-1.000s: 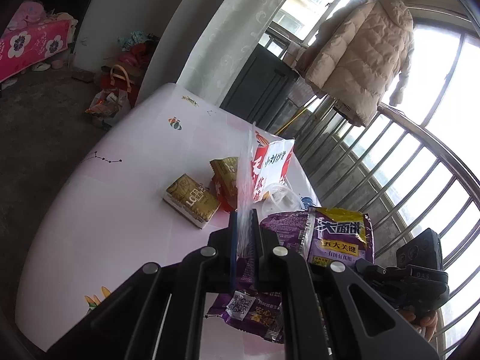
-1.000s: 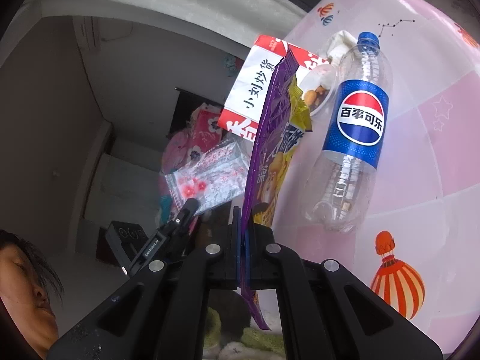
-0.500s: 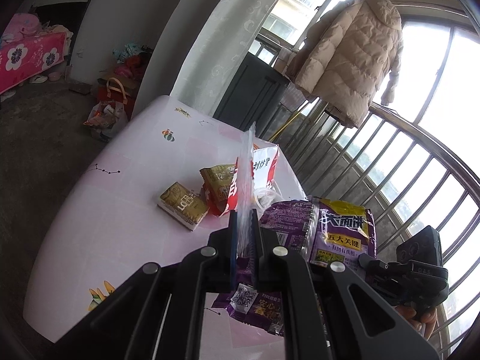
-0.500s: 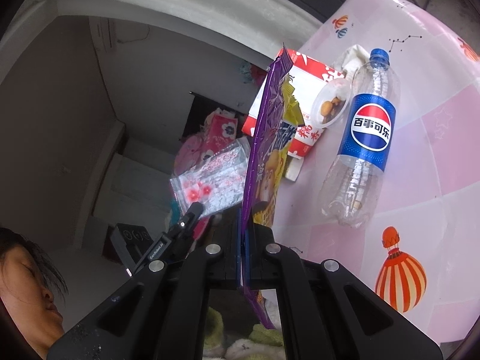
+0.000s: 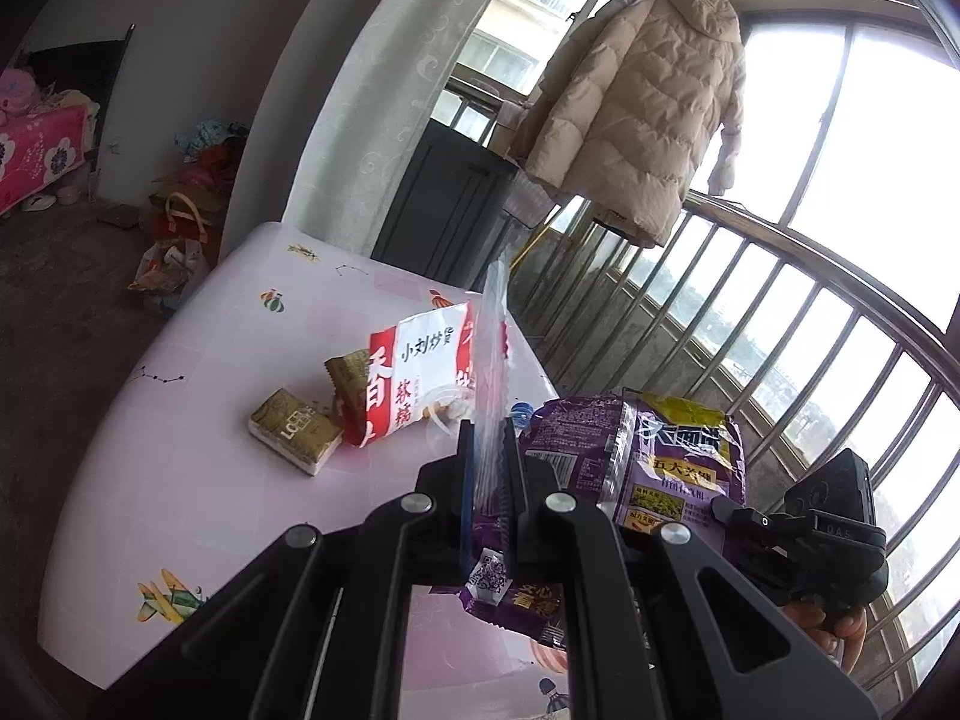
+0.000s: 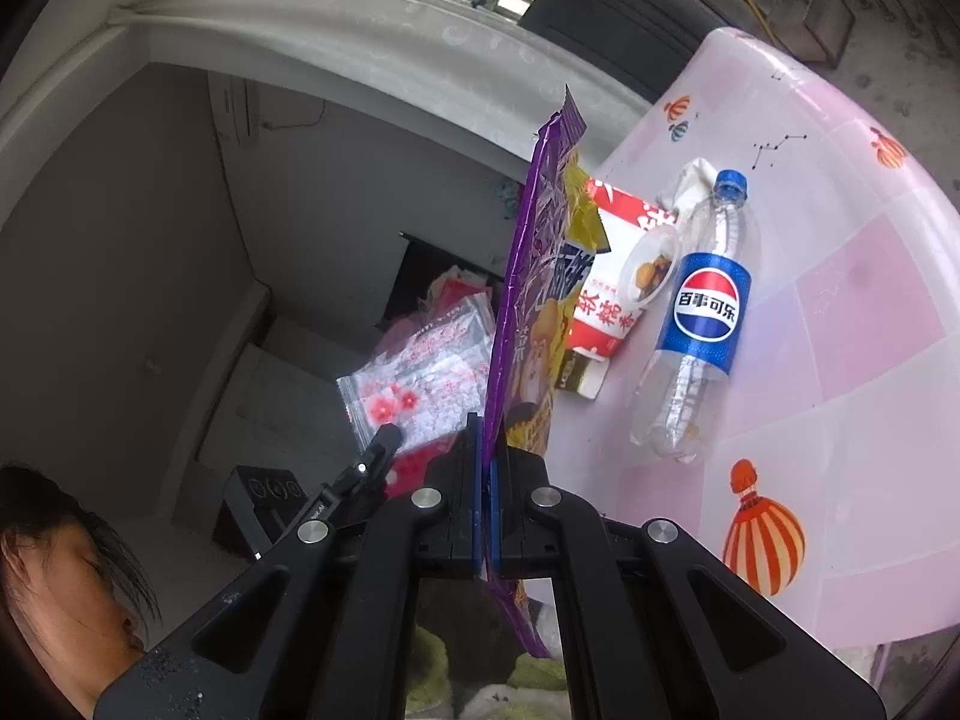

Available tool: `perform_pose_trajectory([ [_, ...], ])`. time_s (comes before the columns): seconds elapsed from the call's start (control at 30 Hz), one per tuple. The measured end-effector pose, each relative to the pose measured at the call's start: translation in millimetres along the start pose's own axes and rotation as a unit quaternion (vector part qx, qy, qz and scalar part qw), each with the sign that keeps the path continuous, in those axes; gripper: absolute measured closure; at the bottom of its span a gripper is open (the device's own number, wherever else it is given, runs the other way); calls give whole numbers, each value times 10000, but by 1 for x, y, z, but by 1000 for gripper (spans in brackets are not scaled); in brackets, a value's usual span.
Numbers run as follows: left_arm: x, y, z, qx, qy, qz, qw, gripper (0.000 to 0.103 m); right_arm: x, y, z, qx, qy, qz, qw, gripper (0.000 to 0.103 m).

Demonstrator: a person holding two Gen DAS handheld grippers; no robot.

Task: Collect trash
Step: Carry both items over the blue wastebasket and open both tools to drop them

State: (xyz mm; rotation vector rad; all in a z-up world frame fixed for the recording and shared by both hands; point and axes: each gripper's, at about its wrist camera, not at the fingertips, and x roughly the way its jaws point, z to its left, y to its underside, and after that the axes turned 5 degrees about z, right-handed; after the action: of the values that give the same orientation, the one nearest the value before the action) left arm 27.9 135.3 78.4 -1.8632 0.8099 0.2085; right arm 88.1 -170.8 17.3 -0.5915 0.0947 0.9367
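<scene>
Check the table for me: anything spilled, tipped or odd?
No spill shows. The cola bottle lies on its side on the table, capped and nearly empty. A small clear cup with food scraps leans against the red-and-white snack bag.

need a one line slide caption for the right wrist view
Right gripper shut on a purple snack wrapper, held above a pink table beside an empty Pepsi bottle.
</scene>
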Motion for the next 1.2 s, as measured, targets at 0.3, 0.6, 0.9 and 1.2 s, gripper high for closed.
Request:
perform_pose_trajectory([
  [0.3, 22, -3, -44, 366, 462, 124, 9982, 97, -46, 1, -5, 5, 130, -531, 9985, 102],
  [0.6, 74, -18, -108, 900, 1267, 672, 9856, 97, -125, 0, -14, 54, 639, -1696, 9834, 102],
  [0.9, 178, 2, -233, 1968, 2056, 1788, 9418, 96, -227, 26, -41, 421, 1955, -3205, 9259, 102],
  [1.2, 319, 80, -352, 2685, 2035, 3208, 8852, 96, -247, 26, -104, 933, 4133, -3628, 8300, 102],
])
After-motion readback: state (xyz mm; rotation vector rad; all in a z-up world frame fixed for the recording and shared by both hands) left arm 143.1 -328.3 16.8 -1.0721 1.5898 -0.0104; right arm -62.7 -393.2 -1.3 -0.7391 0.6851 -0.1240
